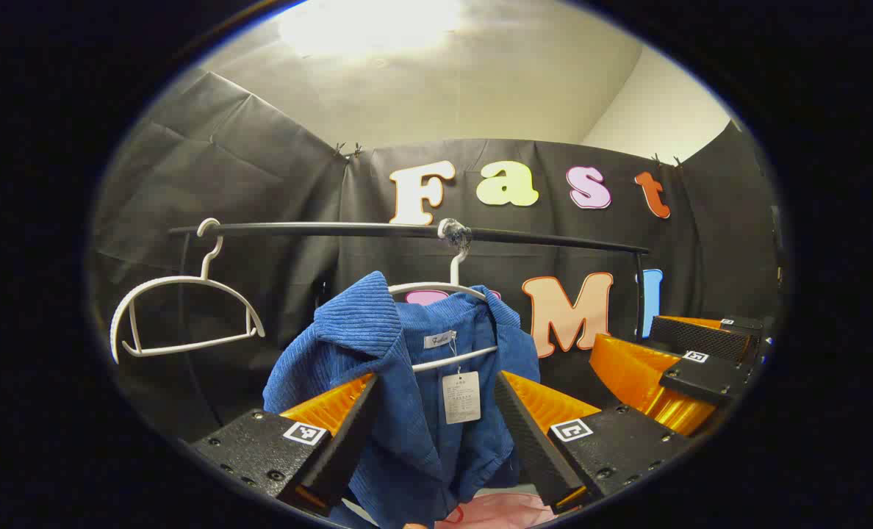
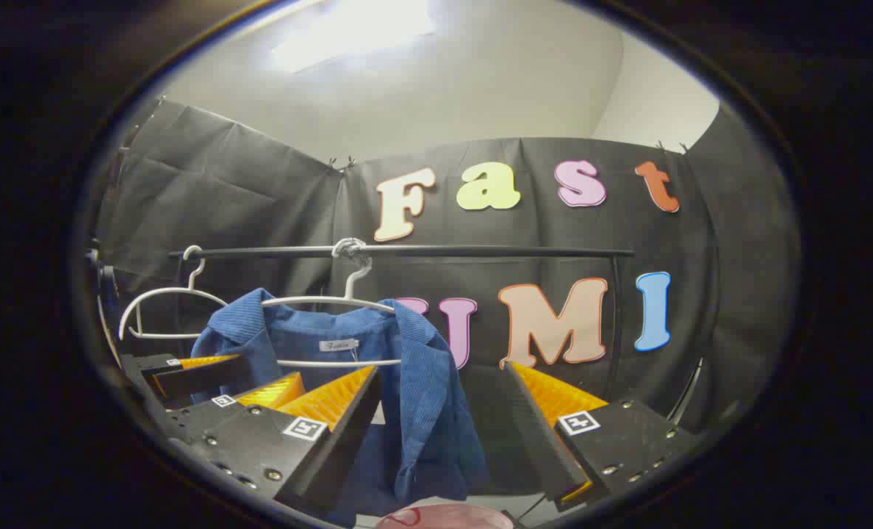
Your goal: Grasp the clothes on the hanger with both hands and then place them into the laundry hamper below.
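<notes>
Blue corduroy sits between the fingers of my left tongs (image 1: pixel 433 411), which stand wide apart with nothing pressed between them. That cloth is the jacket (image 1: pixel 407 382), and from the left gripper view I cannot tell whether either finger touches it; its left shoulder bulges just above my left finger. A paper tag (image 1: pixel 462 397) dangles from its collar in the middle of the gap.

My right tongs (image 2: pixel 440 411) are also spread wide, gripping nothing. In the right gripper view the jacket's (image 2: pixel 348 367) right front panel hangs down into the gap, nearer the left finger than the right. My left tongs show (image 2: pixel 242 386) at the lower left of that view, close beside the jacket's left shoulder, and my right tongs (image 1: pixel 672 371) appear at the lower right of the left gripper view.

Farther out, the jacket hangs open-fronted on a white hanger (image 1: pixel 444 294), whose hook sits on a black horizontal rail (image 1: pixel 554 239). A second white hanger (image 1: pixel 179 316), bare, hangs on the same rail well to the left. Below the jacket, at the bottom edge of both views, a pink rim shows, the laundry hamper (image 2: pixel 444 516).
</notes>
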Motion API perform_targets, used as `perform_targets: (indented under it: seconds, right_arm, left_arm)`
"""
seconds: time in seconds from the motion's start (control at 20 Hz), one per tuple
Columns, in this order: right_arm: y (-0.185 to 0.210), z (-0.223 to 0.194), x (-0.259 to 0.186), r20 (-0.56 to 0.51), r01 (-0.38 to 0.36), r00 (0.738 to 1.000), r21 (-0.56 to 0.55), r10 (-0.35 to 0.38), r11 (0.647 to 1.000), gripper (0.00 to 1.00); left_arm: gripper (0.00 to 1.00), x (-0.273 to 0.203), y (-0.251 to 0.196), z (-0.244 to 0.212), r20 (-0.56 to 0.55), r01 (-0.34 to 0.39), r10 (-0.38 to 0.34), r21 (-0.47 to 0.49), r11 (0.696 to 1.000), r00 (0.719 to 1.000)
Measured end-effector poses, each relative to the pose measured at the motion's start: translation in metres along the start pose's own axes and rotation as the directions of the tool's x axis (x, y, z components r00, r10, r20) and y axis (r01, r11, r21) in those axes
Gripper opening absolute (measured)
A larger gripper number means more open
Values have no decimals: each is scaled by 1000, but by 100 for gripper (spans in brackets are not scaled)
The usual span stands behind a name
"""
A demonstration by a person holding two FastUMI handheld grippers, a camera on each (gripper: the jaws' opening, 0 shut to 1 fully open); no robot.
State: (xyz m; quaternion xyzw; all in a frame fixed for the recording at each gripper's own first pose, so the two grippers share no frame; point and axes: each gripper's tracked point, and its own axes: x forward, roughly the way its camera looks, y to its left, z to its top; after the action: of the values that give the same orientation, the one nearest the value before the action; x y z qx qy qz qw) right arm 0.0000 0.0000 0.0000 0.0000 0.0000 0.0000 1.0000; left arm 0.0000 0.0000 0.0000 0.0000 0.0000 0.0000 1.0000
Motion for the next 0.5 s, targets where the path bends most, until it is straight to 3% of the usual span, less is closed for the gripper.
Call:
perform_targets:
  seconds: [0.5]
  right_arm:
    - [-5,-1,-12,-2,22,1000,34,-22,999,98]
  left_arm:
    - [96,-8,-9,7,26,26,-27,24,999,999]
